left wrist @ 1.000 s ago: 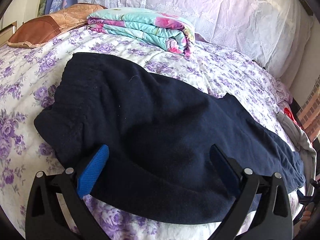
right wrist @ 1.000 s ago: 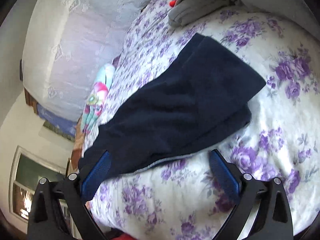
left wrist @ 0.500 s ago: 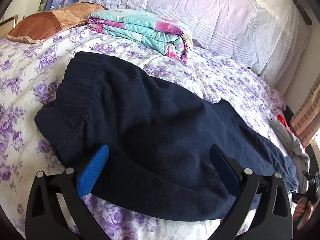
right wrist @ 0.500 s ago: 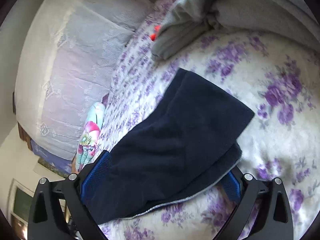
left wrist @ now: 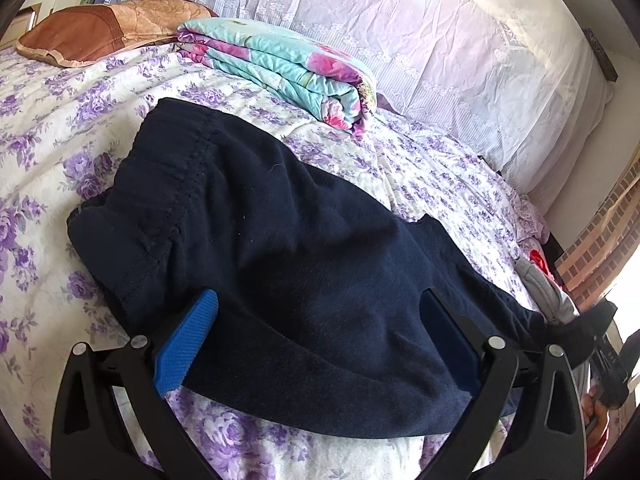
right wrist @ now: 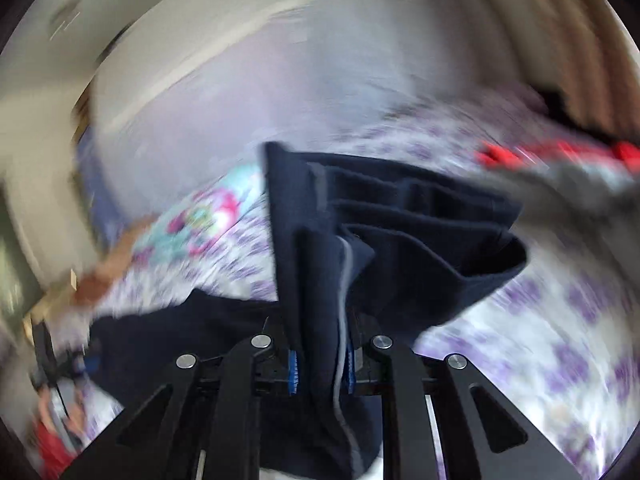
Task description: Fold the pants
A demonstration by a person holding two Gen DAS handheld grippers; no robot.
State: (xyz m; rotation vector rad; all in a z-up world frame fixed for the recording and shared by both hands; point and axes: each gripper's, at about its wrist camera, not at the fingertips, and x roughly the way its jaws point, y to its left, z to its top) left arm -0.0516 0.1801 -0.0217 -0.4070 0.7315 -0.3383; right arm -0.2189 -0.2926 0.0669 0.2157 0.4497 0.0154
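The navy pants (left wrist: pixel 280 240) lay across the purple-flowered bedspread (left wrist: pixel 52 128), their gathered waistband toward the left of the left wrist view and the legs running off toward the lower right edge of the bed. In the right wrist view the hem end of the legs (right wrist: pixel 400 232) stood bunched and raised off the bedspread, its layered edges fanning out above the tool; that picture was heavily blurred, so we could make out little of the room beyond it. We saw our right gripper (right wrist: pixel 320 368) with its jaws just closed, the blue pads pinching the dark cloth and its grey seam between them. Our left gripper (left wrist: pixel 320 344) hovered over the near edge of the pants close to the waistband, its jaws spread wide with cloth lying between and beneath them; whether the fingertips touched the fabric we could not tell. Behind the pants, near the lace-covered headboard (left wrist: pixel 460 48), sat a folded turquoise-and-pink floral quilt (left wrist: pixel 280 64), and to its left a brown pillow (left wrist: pixel 100 32). A grey garment (left wrist: pixel 544 284) with something red beside it lay at the bed's far right edge.
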